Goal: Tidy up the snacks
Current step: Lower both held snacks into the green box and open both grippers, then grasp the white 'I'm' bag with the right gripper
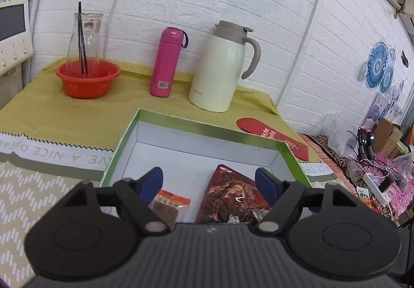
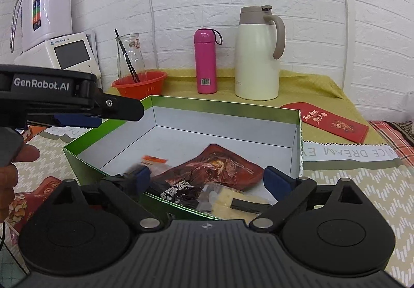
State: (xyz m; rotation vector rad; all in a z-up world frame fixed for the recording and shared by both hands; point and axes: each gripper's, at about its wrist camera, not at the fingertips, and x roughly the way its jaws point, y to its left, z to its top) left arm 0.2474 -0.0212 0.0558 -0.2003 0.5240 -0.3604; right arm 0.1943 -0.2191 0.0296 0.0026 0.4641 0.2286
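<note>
Left wrist view: the left gripper (image 1: 209, 179) hangs over the near part of the green-rimmed box (image 1: 207, 127) with its blue pads spread wide and nothing pressed between them; on the white cardboard floor below and between the fingers lies a glossy dark red snack pouch (image 1: 230, 197), crinkled foil, closer to the right pad; a small clear packet with an orange top (image 1: 168, 206) lies flat just inside the left pad; beyond the fingertips the box floor is bare, and past its far wall stand a smooth cream jug (image 1: 220, 65) and a pink bottle (image 1: 167, 61) on olive cloth.

Right wrist view: the right gripper (image 2: 207, 179) stands open above the box's near wall, gripping nothing; the red pouch lies just ahead between the fingers; a pale yellow packet (image 2: 233, 201) lies beneath the right finger, whether inside the box I cannot tell; the left gripper enters from the left side over the box rim.
</note>
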